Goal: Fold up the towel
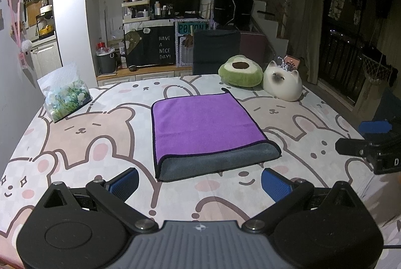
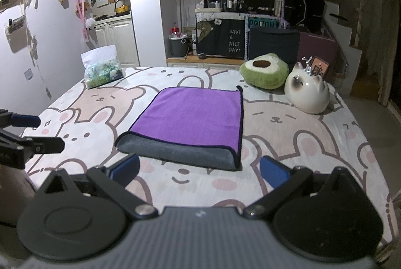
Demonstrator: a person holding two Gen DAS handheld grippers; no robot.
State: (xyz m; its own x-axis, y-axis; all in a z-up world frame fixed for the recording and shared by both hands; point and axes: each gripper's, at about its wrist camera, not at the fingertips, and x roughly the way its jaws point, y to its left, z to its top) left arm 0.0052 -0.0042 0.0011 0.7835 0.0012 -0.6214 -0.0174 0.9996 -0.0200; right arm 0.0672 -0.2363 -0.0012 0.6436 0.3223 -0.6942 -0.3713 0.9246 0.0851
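A towel, purple on top and grey underneath, lies folded flat in the middle of the table, shown in the left wrist view point(image 1: 203, 128) and in the right wrist view point(image 2: 193, 118). Its grey folded edge faces me. My left gripper point(image 1: 200, 183) is open and empty, a little short of the towel's near edge. My right gripper point(image 2: 199, 172) is open and empty, also just short of the near edge. Each gripper shows at the side of the other's view, the right one point(image 1: 371, 141) and the left one point(image 2: 27, 133).
The table wears a bear-and-rabbit print cloth point(image 1: 100, 133). A tissue pack point(image 1: 65, 98) stands at the far left. A green avocado cushion point(image 1: 240, 70) and a white cat figure point(image 1: 283, 83) sit at the far right. A dark chair point(image 1: 215, 50) stands behind the table.
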